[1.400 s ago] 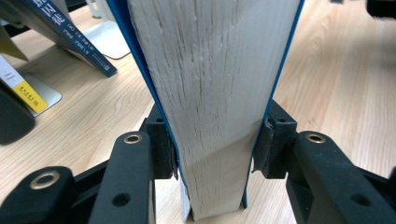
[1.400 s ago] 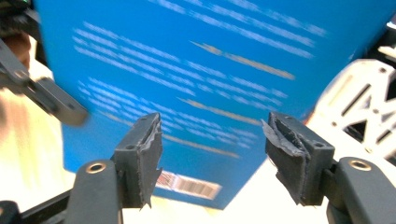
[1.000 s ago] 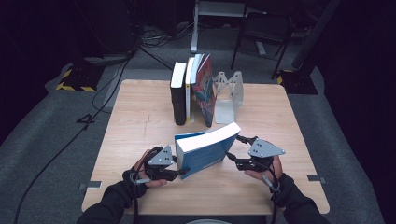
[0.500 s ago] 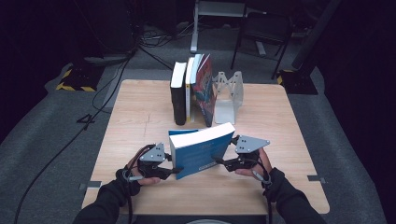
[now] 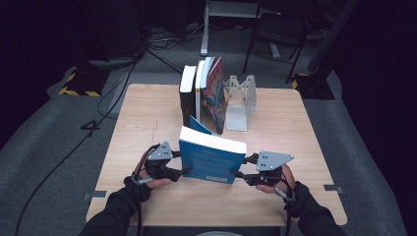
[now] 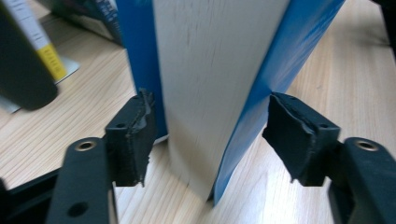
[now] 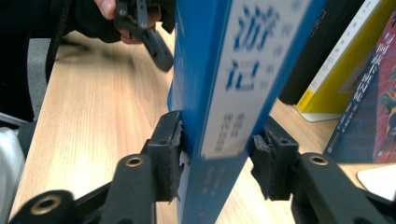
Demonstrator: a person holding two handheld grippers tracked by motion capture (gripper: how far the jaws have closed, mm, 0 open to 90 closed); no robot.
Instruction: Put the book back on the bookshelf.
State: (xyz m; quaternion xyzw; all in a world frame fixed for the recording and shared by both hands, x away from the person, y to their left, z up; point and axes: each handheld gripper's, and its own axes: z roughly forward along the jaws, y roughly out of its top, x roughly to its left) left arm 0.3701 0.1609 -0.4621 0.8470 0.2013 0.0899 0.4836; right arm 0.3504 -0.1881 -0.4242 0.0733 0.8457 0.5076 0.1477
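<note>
The room around the wooden table (image 5: pixel 147 118) was dark, with grey carpet, loose cables (image 5: pixel 118 88) and a chair (image 5: pixel 278 39) beyond the table's far edge. At the table's far middle a row of upright books (image 5: pixel 204 96) leaned beside a white bookend (image 5: pixel 241 103). Nearer the person, the blue book (image 5: pixel 211 160) stood tilted on the table top. The right gripper (image 5: pixel 239 175) had just been closing and its pads pressed the book's spine end. The left gripper (image 5: pixel 183 170) had just been opening; its jaws stood wide either side of the page edge, one pad barely at the cover.
</note>
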